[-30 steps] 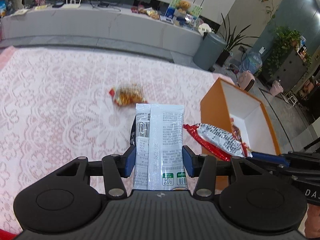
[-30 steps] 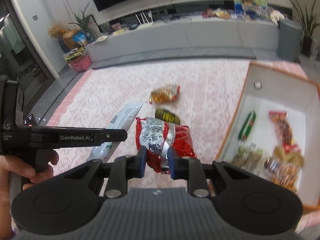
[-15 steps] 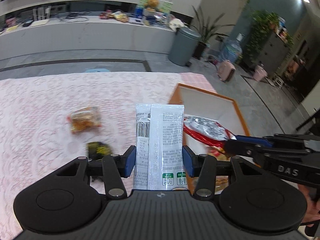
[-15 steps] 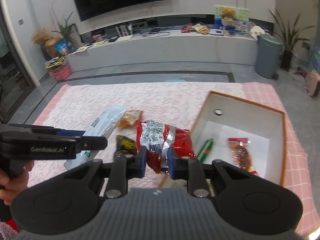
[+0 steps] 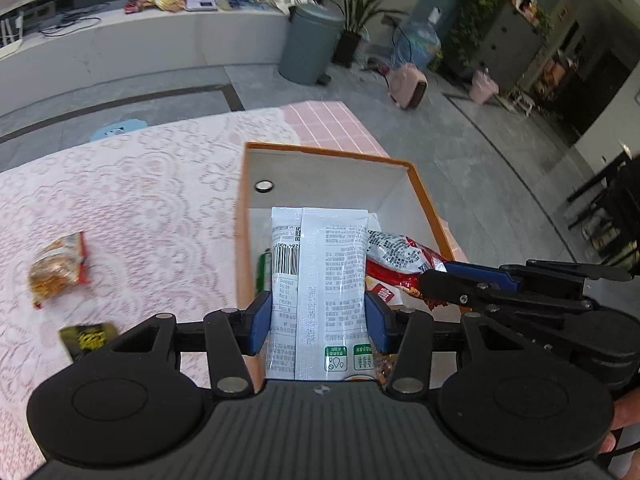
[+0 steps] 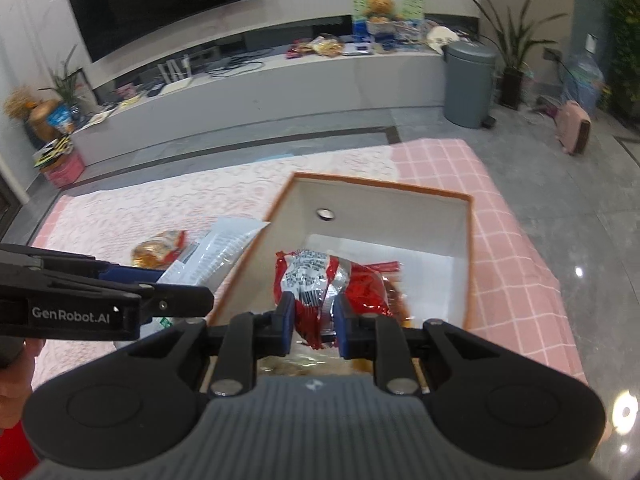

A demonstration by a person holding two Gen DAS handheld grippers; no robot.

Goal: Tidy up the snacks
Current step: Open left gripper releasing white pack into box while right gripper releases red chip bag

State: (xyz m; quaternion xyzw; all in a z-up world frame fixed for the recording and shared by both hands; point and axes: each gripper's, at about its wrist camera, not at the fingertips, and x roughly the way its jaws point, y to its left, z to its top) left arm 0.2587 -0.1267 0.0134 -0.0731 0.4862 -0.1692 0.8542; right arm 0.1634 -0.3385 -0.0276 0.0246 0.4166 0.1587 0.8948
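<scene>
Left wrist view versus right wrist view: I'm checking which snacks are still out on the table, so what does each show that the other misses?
Only the left wrist view shows the dark yellow-lettered packet on the tablecloth. Only the right shows the TV. Both show the orange box, the loose orange snack bag, the white packet in the left claw and the red bag in the right claw.

indoor light, even and moderately bright, with soft, weak shadows. ceiling lamps glare off the glossy floor (image 6: 578,272) at the right. both fisheye views bend strongly toward dark corners. motion blur smears the lace cloth (image 5: 132,208) and background clutter; nearby print stays sharp.
</scene>
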